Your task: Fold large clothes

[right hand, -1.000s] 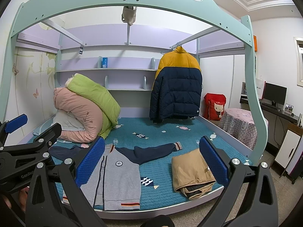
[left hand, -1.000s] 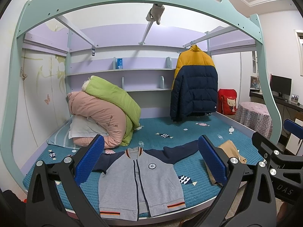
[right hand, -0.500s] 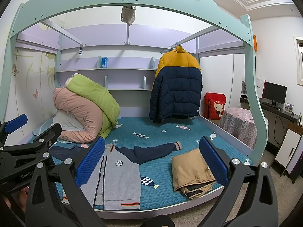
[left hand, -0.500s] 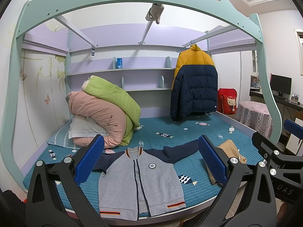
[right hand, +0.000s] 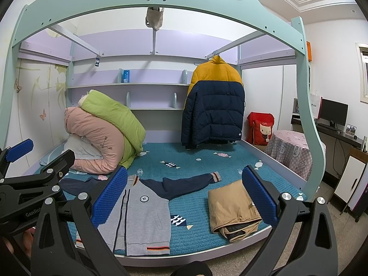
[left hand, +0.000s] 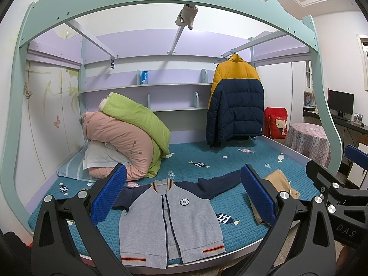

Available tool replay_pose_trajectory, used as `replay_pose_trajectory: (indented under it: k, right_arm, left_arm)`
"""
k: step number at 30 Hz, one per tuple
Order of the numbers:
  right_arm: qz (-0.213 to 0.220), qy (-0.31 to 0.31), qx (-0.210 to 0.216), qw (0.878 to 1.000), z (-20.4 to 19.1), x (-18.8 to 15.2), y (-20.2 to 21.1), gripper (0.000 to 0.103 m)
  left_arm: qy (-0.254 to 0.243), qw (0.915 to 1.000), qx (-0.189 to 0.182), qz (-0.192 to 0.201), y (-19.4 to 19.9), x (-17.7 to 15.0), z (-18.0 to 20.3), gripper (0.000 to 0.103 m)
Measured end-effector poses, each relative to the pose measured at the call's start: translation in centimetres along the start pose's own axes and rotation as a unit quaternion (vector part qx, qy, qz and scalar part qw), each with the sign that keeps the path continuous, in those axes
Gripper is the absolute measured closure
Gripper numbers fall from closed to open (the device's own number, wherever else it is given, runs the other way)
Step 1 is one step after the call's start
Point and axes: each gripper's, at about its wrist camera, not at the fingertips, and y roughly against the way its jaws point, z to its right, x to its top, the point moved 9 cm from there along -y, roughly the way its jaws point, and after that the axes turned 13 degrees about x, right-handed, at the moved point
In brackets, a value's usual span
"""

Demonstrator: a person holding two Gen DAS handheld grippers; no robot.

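Jacket (left hand: 170, 220): flat, face up on bed (left hand: 230, 161), hem at near edge, collar away; long axis runs away from tongs
Left tongs (left hand: 181, 197): wide, empty, centred on it, nearer
Right tongs (right hand: 184, 197): wide, empty, jacket lies left
Tan bundle (right hand: 232, 209): right of jacket

No shift seen in the grey jacket (left hand: 171, 220) laid flat on the bed (left hand: 241, 161), left gripper (left hand: 182, 194) and right gripper (right hand: 184, 195) held wide apart as before, views seemingly unmoved, at most a slight drift.
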Motion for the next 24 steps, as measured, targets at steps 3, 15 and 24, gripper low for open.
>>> replay_pose_trajectory:
  k: [3, 15, 24]
  right_arm:
    - [0.001, 0.000, 0.000, 1.000, -0.02, -0.11, 0.07, 0.007]
    - [0.001, -0.001, -0.001, 1.000, 0.02, -0.04, 0.12, 0.007]
    - [0.002, -0.001, 0.000, 1.000, 0.07, -0.01, 0.17, 0.007]
  left_arm:
    - [0.000, 1.0000, 0.000, 0.000, -0.02, -0.06, 0.00, 0.004]
    - [-0.001, 1.0000, 0.000, 0.002, -0.05, 0.01, 0.15, 0.004]
    - [-0.001, 1.0000, 0.000, 0.003, -0.16, 0.24, 0.14, 0.004]
